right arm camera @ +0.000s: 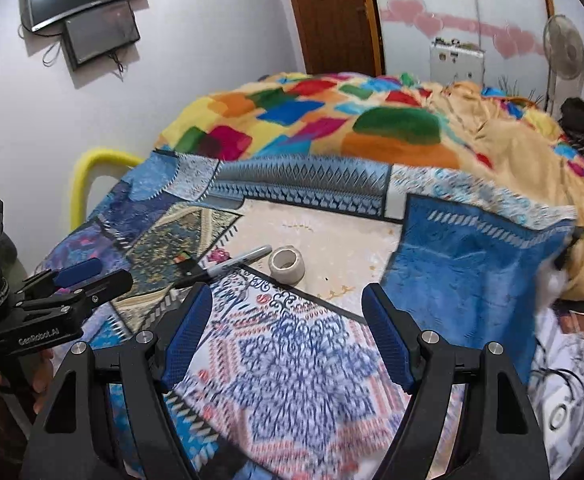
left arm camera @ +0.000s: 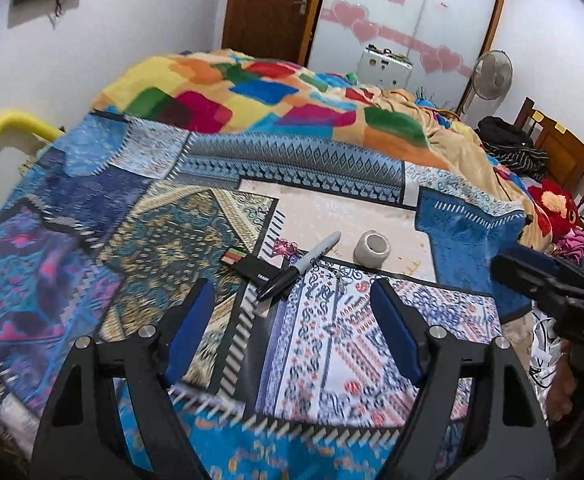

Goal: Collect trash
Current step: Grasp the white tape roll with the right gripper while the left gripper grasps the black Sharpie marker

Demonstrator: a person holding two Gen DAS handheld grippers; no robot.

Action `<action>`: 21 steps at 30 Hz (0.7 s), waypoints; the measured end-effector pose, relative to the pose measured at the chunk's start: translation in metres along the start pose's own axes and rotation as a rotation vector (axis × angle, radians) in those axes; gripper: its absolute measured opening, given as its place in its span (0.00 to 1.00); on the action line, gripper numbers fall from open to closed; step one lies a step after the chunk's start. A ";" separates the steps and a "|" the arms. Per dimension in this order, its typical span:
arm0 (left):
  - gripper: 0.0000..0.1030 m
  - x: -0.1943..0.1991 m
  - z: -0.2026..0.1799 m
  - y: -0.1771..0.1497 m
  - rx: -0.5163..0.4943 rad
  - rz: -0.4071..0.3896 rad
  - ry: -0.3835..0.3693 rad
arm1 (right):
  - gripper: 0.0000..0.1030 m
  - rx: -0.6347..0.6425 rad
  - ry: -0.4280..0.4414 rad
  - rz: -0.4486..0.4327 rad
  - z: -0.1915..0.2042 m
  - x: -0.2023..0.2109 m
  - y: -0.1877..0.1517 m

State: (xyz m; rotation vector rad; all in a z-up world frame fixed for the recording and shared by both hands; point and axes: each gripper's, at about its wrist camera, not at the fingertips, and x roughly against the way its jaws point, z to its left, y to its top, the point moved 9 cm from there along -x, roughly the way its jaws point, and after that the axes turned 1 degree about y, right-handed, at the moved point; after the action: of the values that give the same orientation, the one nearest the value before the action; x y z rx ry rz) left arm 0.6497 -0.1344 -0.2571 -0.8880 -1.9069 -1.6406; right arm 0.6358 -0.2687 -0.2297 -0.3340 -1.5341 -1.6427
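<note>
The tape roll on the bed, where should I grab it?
Probably from above, across its outside wall. The tape roll lies near-flat, hole tilted up, so the curved sides are free. The marker lies beside its left, so the open right hand-held gripper fits best.

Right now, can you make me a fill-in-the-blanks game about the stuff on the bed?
1. The black marker pen with a grey cap lies on the patterned patchwork bedspread beside a small white ____ of tape.
2. Both pairs of tongs are ____, holding nothing.
3. The colourful fleece blanket is bunched up ____ the marker.

Missing words: roll; open; behind
</note>
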 end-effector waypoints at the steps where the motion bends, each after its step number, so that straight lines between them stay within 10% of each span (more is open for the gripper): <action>1: 0.75 -0.012 0.001 0.000 0.002 0.013 -0.014 | 0.72 0.004 0.010 0.012 0.000 -0.012 0.000; 7: 0.54 -0.063 0.004 -0.002 -0.026 0.085 -0.055 | 0.69 -0.007 0.016 0.083 -0.007 -0.073 -0.004; 12: 0.30 -0.091 -0.001 -0.005 -0.087 0.134 -0.069 | 0.48 -0.018 0.017 0.138 -0.011 -0.108 -0.007; 21: 0.18 -0.109 -0.014 -0.007 -0.160 0.148 -0.065 | 0.35 0.051 -0.033 0.122 -0.004 -0.108 -0.006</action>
State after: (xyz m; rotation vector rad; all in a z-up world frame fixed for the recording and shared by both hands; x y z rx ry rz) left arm 0.7174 -0.1667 -0.3373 -1.1316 -1.7240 -1.7114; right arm 0.6987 -0.2314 -0.3097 -0.4210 -1.5463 -1.5076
